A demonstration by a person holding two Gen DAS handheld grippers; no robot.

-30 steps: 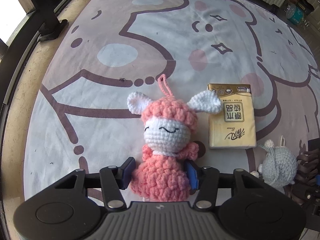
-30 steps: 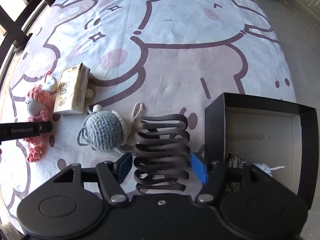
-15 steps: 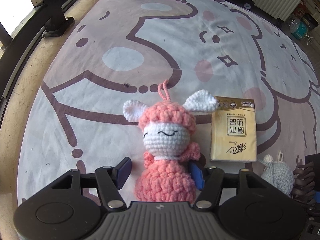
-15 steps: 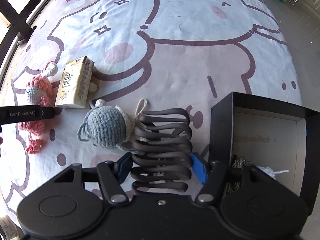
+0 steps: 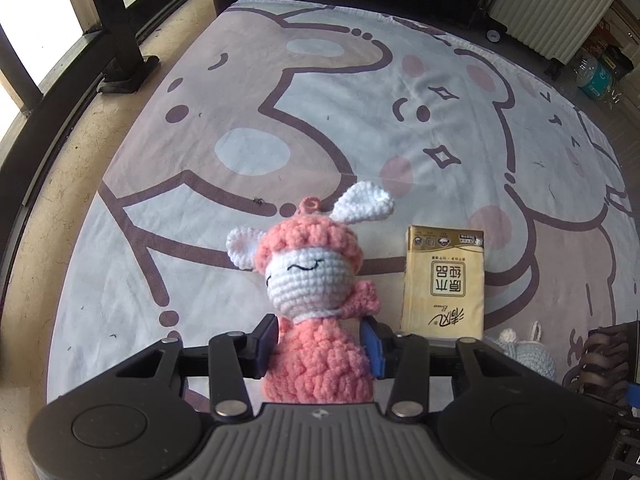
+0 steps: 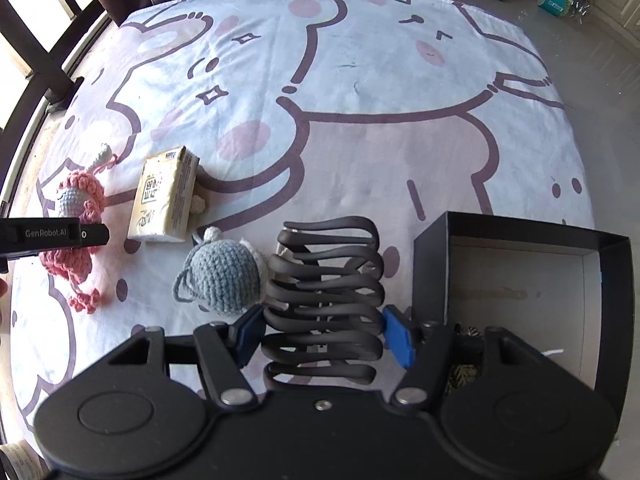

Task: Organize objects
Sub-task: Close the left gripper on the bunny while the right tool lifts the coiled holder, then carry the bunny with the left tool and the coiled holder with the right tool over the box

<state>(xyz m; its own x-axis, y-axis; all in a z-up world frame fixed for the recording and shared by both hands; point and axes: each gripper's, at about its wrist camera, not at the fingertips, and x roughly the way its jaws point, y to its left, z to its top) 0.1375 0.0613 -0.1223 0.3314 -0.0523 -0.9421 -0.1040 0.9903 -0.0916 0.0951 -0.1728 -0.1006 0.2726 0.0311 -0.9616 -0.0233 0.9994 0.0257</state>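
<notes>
A cartoon-print sheet (image 6: 400, 152) carries a black box (image 6: 524, 240) at 3 o'clock. The right gripper (image 6: 324, 330) clamps a dark wavy rack (image 6: 326, 296); a blue doll (image 6: 222, 280) lies at its 9 o'clock. The left gripper (image 5: 320, 344) squeezes the pink doll (image 5: 316, 308), with the tissue pack (image 5: 444, 280) at 2 o'clock.

I see a cartoon-print sheet (image 6: 360, 152) covering the floor. On it lie a yellow tissue pack (image 6: 164, 200) at nine o'clock, a grey crochet doll (image 6: 220, 280) just beside it, and an open black box (image 6: 520, 240) at four o'clock.
</notes>
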